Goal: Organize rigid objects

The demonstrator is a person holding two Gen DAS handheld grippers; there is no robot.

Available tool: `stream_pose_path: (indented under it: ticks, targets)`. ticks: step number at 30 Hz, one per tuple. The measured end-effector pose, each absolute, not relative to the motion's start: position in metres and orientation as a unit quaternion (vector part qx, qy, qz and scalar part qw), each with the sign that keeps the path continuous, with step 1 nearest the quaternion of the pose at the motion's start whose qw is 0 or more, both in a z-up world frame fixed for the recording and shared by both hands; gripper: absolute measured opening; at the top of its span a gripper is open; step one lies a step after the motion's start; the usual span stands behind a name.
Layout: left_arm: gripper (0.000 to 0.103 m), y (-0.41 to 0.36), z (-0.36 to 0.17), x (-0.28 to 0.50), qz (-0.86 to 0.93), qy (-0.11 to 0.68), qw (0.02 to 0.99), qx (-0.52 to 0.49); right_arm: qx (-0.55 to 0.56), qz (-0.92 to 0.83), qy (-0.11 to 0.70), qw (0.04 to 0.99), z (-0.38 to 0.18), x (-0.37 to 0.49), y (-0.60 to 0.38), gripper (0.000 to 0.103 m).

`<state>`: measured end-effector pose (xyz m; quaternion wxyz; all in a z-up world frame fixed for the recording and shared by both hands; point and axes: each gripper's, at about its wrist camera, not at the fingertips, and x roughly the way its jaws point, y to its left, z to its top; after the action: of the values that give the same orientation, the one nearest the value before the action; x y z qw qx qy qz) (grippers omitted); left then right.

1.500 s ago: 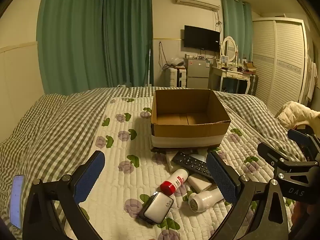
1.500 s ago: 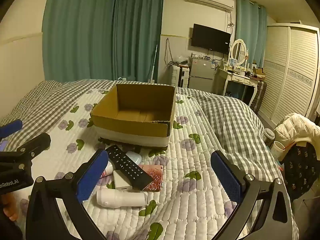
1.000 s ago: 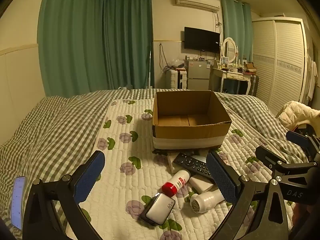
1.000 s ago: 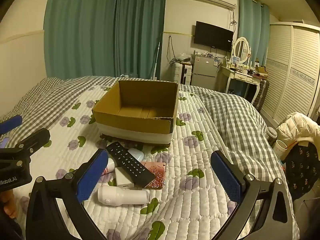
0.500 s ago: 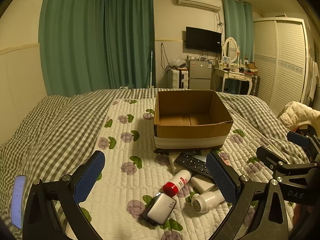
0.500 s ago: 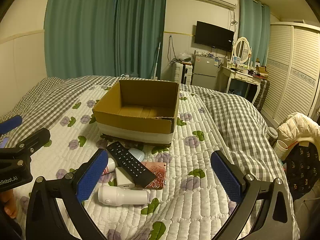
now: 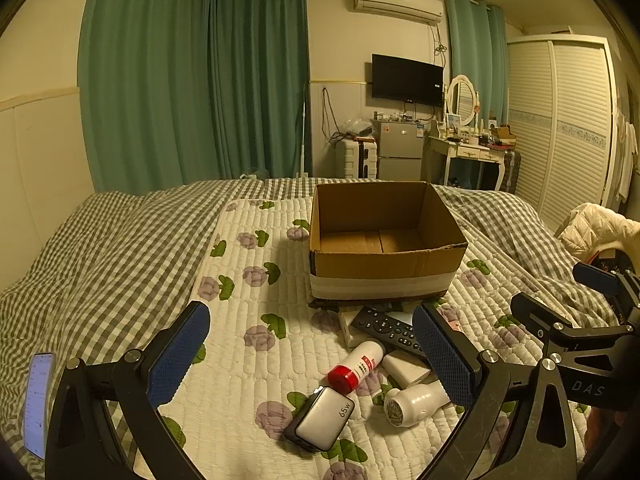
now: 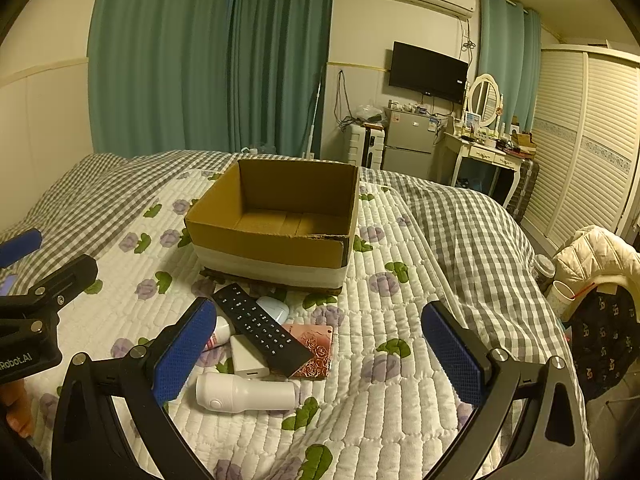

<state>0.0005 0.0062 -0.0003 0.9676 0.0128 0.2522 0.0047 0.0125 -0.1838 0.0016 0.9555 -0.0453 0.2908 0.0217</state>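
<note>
1. I am holding my left tool (image 7: 308,354) above the near end of the bed, its blue pads spread wide with nothing between them.
2. My right tool (image 8: 316,354) is likewise gaping, nothing in it; it is hanging just right of the left one, above the quilt (image 8: 400,400).
3. The cardboard box (image 8: 276,216) is sitting open-topped in the middle of the quilt, far from both tools, its floor showing bare.
4. The things to sort are lying in a loose heap just in front of the box's near wall.
5. The black remote (image 8: 260,328) is lying slantwise on top, resting over a white block (image 8: 246,358) and a pink rose-printed card (image 8: 316,350); a pale blue rounded thing (image 8: 274,308) is peeking out beside it.
6. A white cylinder-shaped device (image 8: 246,392) is lying on its side at the near edge of the heap.
7. A red-capped white bottle (image 7: 356,366) is lying tilted to the left of the heap, and a white charger marked 65w (image 7: 320,418) is lying nearer still.
8. A phone (image 7: 36,404) is lying at the far left, screen lit.
</note>
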Motion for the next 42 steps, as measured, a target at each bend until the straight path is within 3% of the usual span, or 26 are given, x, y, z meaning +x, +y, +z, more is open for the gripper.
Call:
stream_pose_path:
  ticks: [42]
  targets:
    - [0.103,-0.002,0.024,-0.021,0.005,0.225,0.974,0.026,-0.057,0.032,0.275,0.959,0.024,-0.004,-0.175,0.103]
